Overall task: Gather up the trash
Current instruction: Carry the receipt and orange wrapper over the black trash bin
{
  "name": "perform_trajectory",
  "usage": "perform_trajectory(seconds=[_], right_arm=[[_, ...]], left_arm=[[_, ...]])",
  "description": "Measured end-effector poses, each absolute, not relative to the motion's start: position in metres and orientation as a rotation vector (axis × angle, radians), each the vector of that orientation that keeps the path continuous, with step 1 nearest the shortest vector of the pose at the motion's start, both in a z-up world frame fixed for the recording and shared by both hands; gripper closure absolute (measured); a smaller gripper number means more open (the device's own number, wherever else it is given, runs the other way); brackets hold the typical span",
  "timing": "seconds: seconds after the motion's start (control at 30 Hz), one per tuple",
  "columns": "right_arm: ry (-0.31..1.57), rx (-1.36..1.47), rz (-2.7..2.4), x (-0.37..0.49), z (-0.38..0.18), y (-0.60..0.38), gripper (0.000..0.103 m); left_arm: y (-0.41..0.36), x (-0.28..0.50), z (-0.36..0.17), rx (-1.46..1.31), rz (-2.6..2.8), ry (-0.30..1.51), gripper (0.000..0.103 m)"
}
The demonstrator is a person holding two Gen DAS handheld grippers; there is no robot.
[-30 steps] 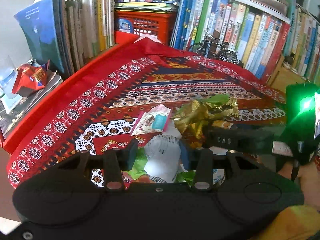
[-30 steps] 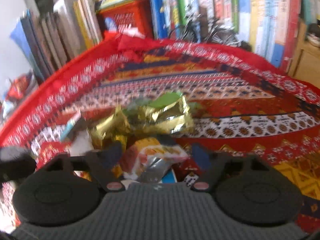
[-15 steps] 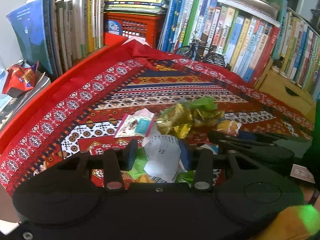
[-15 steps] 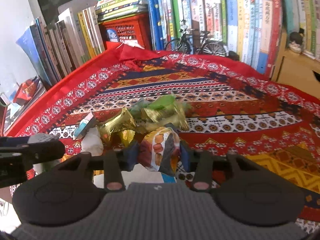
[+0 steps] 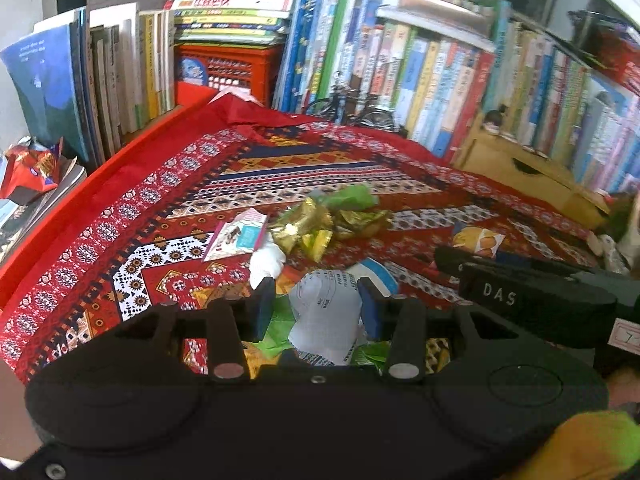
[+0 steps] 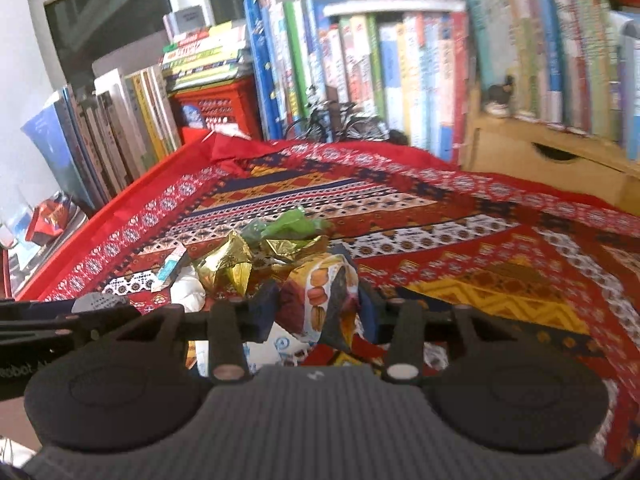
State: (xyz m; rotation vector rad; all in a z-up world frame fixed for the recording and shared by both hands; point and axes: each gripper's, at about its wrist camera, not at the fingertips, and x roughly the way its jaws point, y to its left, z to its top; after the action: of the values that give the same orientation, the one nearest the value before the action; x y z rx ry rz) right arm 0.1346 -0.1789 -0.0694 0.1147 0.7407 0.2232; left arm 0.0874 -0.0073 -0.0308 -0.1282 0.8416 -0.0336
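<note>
You are gripping a crumpled white printed paper receipt [image 5: 326, 316] in your left gripper [image 5: 316, 308]; its 2 blue pads are pressing on the paper from either side, and the receipt is bulging up between them above a scrap of green wrapper [image 5: 276, 330].

You are holding a crinkled snack wrapper printed with orange macarons [image 6: 324, 300] in your right gripper [image 6: 318, 306], the pads closing in on it from both sides with the wrapper standing upright between them. In the left wrist view that same wrapper [image 5: 478, 240] is showing at the tip of the right gripper, to the right of your left one.

The rest of the trash is lying just ahead of both grippers on the red patterned tablecloth [image 5: 160, 208]: a cluster of crumpled gold foil wrappers [image 5: 308, 224], a green wrapper [image 6: 294, 222] behind them, a flat pink and blue packet [image 5: 238, 236] to their left, and a wadded white tissue [image 5: 266, 260] near the left gripper's left finger.

Both grippers are pointing down at a slant toward the cloth, side by side, the left one appearing at the left edge of the right wrist view. A yellow sleeve [image 5: 592, 444] is showing at the lower right of the left wrist view.
</note>
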Motion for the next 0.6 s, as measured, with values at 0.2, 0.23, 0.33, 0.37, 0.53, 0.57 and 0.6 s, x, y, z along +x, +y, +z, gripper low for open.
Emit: perform_trajectory(seconds=[0.2,0.23,0.33,0.37,0.53,0.57,0.6], right_arm=[[0.678,0.144,0.142,0.076,-0.038,-0.190,0.056],[0.669,0.146,0.129,0.064,-0.034,-0.191,0.056],[0.647,0.151,0.097,0.031,-0.023,-0.191,0.056],[0.639,0.153,0.088,0.019,-0.019,-0.191,0.056],[0.616,0.166,0.053,-0.038,-0.009,-0.187,0.056],[0.618,0.167,0.050,-0.050,-0.008,-0.186,0.056],[0.622,0.166,0.049,-0.059,-0.007,-0.184,0.056]], left_arm=[[-0.011,0.042,-0.006,-0.101,-0.109,0.809,0.061],[-0.011,0.034,-0.001,-0.096,-0.122,0.801,0.061],[-0.011,0.005,0.011,-0.075,-0.164,0.772,0.061],[-0.010,-0.004,0.014,-0.069,-0.177,0.763,0.061],[-0.003,-0.053,0.026,-0.064,-0.213,0.750,0.061],[-0.001,-0.063,0.027,-0.062,-0.217,0.749,0.061],[0.000,-0.072,0.029,-0.060,-0.219,0.749,0.061]])
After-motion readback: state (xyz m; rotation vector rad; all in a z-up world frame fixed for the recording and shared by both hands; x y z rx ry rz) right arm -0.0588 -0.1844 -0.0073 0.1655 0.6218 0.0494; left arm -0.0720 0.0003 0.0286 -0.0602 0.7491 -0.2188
